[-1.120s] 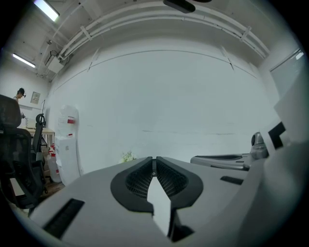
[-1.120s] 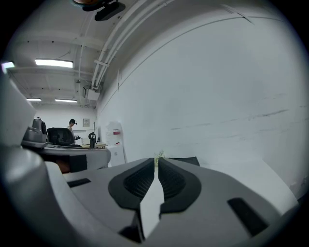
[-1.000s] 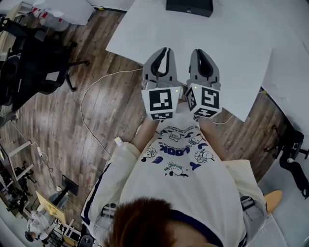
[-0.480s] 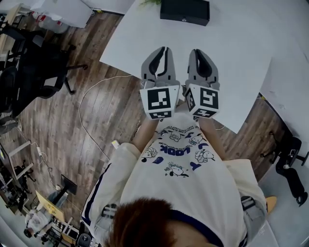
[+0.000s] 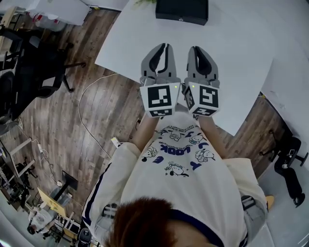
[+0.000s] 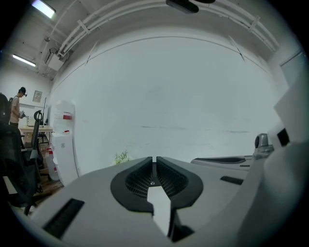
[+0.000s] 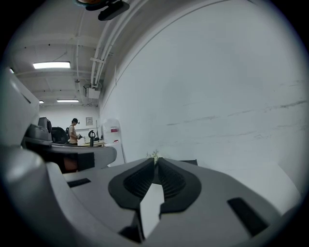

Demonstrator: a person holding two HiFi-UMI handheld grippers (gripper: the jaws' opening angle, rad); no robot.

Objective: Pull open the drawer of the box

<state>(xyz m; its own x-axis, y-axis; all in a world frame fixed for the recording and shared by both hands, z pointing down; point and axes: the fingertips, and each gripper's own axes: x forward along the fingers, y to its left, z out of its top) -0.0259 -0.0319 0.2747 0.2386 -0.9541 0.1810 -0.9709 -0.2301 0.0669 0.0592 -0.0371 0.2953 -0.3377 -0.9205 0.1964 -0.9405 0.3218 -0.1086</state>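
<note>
While held side by side over white table [image 5: 241, 58], short of black box [image 5: 181, 10]: left gripper [image 5: 165, 46] and right gripper [image 5: 192, 48] fully closed, empty.

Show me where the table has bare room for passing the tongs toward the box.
The white table is bare from the left tongs and right tongs to the black box at its far edge, and right of the box too. Crowding is off the table: office chairs and a cable on the floor at left.
</note>
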